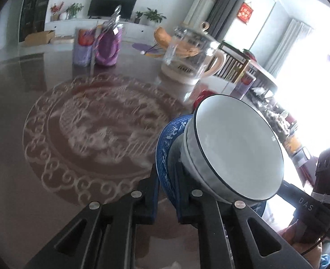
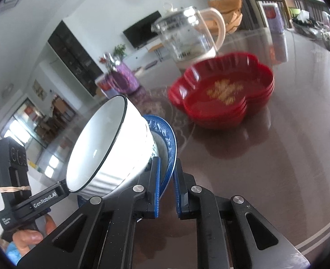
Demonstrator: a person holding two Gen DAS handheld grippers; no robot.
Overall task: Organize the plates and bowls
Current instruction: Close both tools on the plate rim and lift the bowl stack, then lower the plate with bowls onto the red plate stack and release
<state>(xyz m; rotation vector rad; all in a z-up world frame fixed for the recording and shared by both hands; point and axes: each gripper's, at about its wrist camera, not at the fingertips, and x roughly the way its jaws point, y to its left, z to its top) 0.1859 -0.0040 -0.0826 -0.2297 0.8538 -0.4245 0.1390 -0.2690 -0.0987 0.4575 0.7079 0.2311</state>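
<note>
With both grippers, left (image 1: pixel 166 187) and right (image 2: pixel 166 187), clamped on the blue plate's (image 2: pixel 170 143) rim, I lift it with the white bowl (image 2: pixel 111 143), needing level carrying.

Left gripper (image 1: pixel 166 179) points down at a slant, jaws nearly closed, pinching the rim of the blue plate (image 1: pixel 165 148) between its pads. Right gripper (image 2: pixel 166 179) likewise angled downward, jaws nearly closed, clamped on the opposite rim of the same plate. The two grippers face each other across it. In the left wrist view the other gripper's black body sits at lower right. In the right wrist view, fingers (image 2: pixel 28 237) of the person's left hand wrap the other gripper's handle at lower left.
</note>
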